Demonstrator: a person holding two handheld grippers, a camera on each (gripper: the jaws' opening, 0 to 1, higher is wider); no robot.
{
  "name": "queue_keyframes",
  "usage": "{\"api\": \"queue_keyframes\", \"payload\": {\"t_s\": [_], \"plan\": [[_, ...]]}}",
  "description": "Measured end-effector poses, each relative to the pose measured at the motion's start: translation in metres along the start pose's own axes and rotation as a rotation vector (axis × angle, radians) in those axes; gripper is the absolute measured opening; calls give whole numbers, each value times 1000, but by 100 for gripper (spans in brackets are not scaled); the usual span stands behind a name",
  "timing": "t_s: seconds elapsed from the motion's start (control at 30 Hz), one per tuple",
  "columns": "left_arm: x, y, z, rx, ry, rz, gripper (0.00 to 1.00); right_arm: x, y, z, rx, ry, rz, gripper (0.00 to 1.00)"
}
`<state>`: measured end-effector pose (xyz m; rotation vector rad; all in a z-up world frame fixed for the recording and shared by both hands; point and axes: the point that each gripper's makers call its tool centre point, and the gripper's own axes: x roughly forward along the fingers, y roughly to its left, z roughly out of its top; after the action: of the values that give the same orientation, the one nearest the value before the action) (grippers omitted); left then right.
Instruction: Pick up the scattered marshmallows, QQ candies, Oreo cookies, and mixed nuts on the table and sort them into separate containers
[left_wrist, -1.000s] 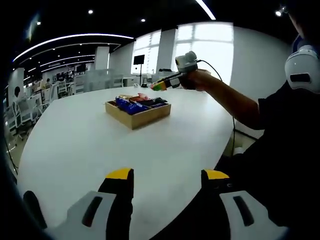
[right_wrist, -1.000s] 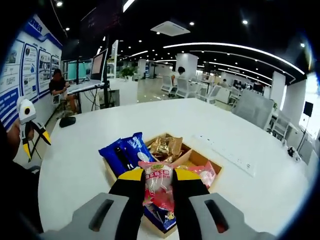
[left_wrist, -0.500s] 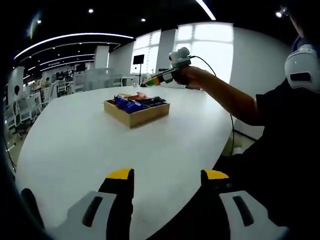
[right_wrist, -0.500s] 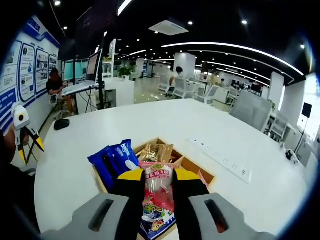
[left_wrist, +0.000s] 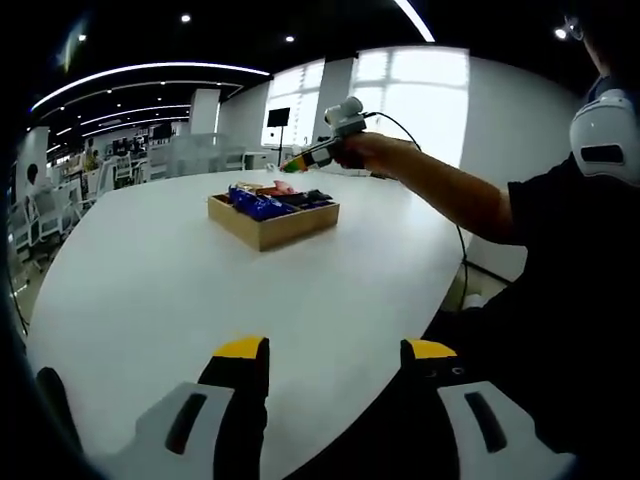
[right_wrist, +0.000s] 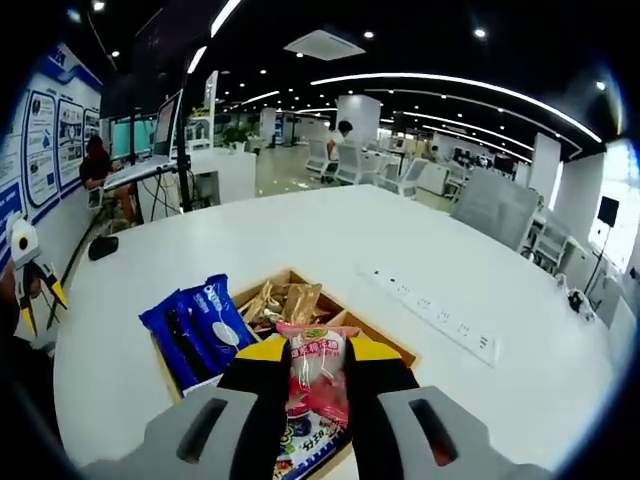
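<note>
My right gripper (right_wrist: 316, 372) is clamping a pink-and-clear candy pack (right_wrist: 316, 378), hanging above the wooden tray (right_wrist: 390, 345). At 10 o'clock blue Oreo packs (right_wrist: 192, 326) are lying in the tray, golden nut packs (right_wrist: 283, 302) at 12. My left gripper (left_wrist: 325, 352) is hovering with jaws apart over the white table (left_wrist: 180, 280).

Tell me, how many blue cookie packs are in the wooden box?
2 that I can make out: the blue cookie packs lie side by side in the wooden box's left section, beside the right tongs. More may hide behind the tongs.
</note>
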<state>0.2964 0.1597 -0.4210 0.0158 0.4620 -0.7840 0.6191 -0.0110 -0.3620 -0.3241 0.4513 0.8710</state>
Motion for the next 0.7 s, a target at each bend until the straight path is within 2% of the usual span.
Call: {"api": "queue_keyframes", "payload": {"t_s": [0.03, 0.1, 0.17, 0.27, 0.5, 0.63, 0.7], "plan": [[0, 0, 0, 0, 0, 0, 57, 5, 2, 1, -15, 13, -4, 18], [1, 0, 1, 0, -1, -3, 57, 8, -7, -2, -36, 40, -13, 18], [1, 1, 1, -2, -4, -2, 57, 17, -4, -3, -67, 70, -22, 18], [1, 2, 0, -4, -2, 0, 57, 25, -21, -8, -92, 113, -35, 18], [-1, 7, -3, -17, -2, 14, 57, 39, -23, -13, -155, 170, -56, 18], [-1, 6, -1, -16, -9, 10, 57, 50, -30, -19, -166, 196, -57, 19], [-1, 6, -1, -17, -9, 9, 57, 48, -30, -15, -161, 193, -58, 20]]}}
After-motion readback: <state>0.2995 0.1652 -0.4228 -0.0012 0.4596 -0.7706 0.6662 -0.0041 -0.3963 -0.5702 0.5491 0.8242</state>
